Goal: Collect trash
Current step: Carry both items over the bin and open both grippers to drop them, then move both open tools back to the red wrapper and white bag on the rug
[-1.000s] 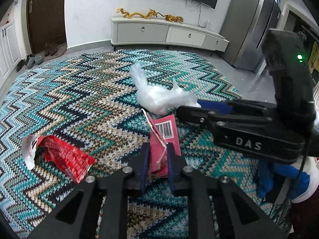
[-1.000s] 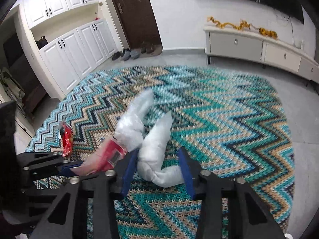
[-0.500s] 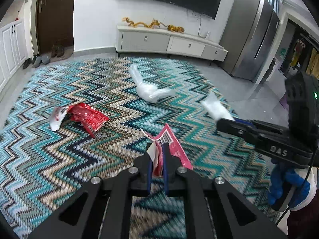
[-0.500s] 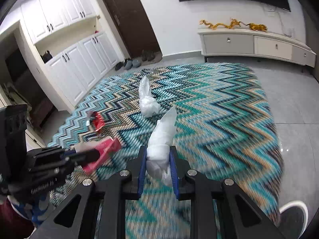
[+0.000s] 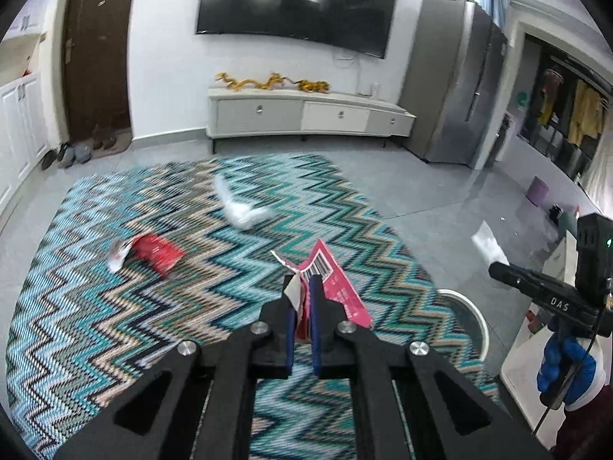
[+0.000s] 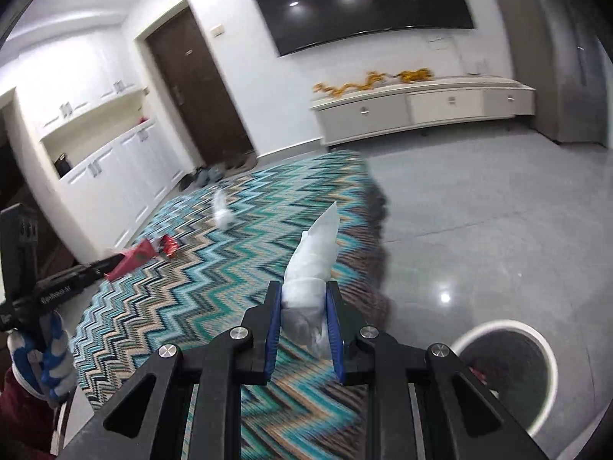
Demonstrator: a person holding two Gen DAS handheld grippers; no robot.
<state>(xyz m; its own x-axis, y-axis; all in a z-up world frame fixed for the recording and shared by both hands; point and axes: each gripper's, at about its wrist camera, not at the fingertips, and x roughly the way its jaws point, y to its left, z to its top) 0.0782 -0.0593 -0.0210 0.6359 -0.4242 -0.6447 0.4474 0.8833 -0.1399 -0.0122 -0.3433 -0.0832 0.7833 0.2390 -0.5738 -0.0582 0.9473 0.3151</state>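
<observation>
Black tongs [image 5: 302, 306] with blue pads, silver screws; blue-white glove [image 6: 46, 360], seemingly maroon sleeve.

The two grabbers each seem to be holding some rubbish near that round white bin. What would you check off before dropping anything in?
1. Left gripper shut on the pink wrapper: ok.
2. Right gripper shut on the white plastic bag: ok.
3. White bin in view with its mouth open: ok.
4. Either piece directly above the bin's mouth: not ok; both appear short of it.
5. Room left inside the bin: cannot tell, its inside is dark.
6. Rug cleared of trash: not ok; a red wrapper and another white bag remain.
</observation>
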